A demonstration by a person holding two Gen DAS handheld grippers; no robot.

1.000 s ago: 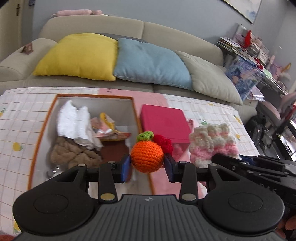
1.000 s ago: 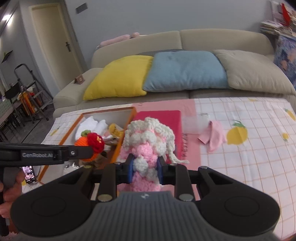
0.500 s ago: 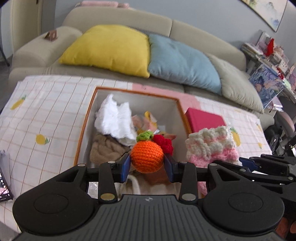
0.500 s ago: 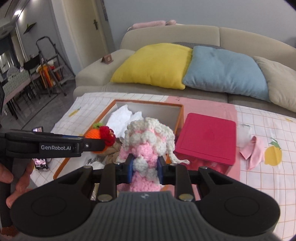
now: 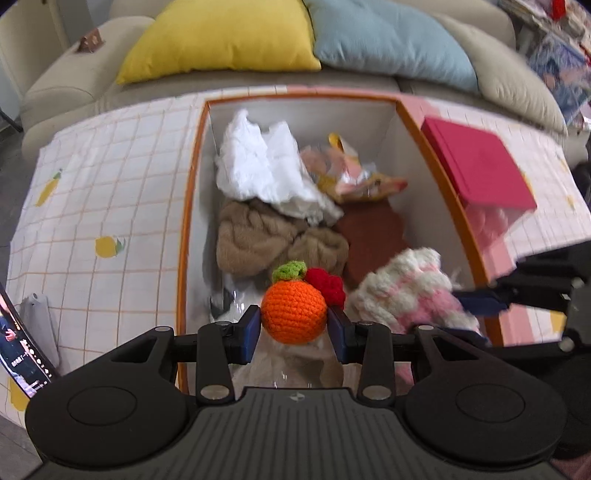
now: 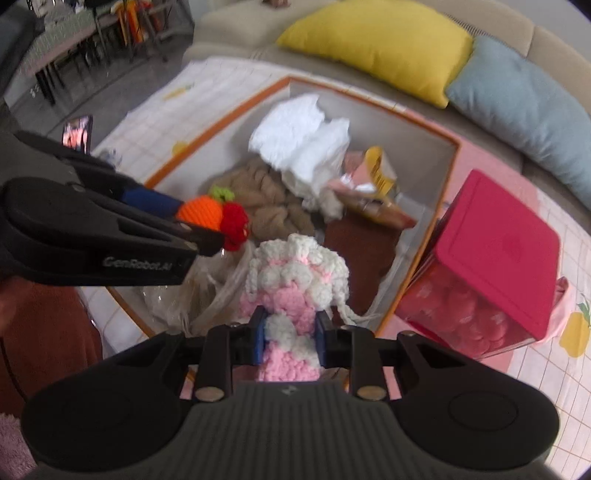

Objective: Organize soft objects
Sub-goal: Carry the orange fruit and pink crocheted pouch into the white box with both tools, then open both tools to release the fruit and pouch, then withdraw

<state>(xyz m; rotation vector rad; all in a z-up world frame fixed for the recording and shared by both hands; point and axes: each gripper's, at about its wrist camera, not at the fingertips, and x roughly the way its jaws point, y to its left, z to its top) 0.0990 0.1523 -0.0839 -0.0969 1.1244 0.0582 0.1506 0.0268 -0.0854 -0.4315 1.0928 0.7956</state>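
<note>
My left gripper (image 5: 294, 328) is shut on an orange crocheted fruit (image 5: 294, 312) with a green leaf and a red flower, held over the near end of the orange-rimmed box (image 5: 184, 206). My right gripper (image 6: 290, 334) is shut on a pink and white crocheted piece (image 6: 295, 280), also over the box (image 6: 421, 251), right of the left gripper (image 6: 207, 232). The pink and white piece (image 5: 406, 291) and the right gripper (image 5: 480, 299) show at the right in the left wrist view. The box holds white cloth (image 5: 266, 166), tan plush (image 5: 258, 236) and brown fabric (image 5: 369, 236).
A red-lidded clear container (image 6: 495, 258) stands just right of the box. A phone (image 5: 18, 350) lies on the checked tablecloth at the left. Behind is a sofa with a yellow cushion (image 5: 221, 33) and a blue cushion (image 5: 388, 40).
Both grippers have moved forward and tipped down over the box, each keeping its hold on its crocheted piece. The box now fills the middle of both views.
</note>
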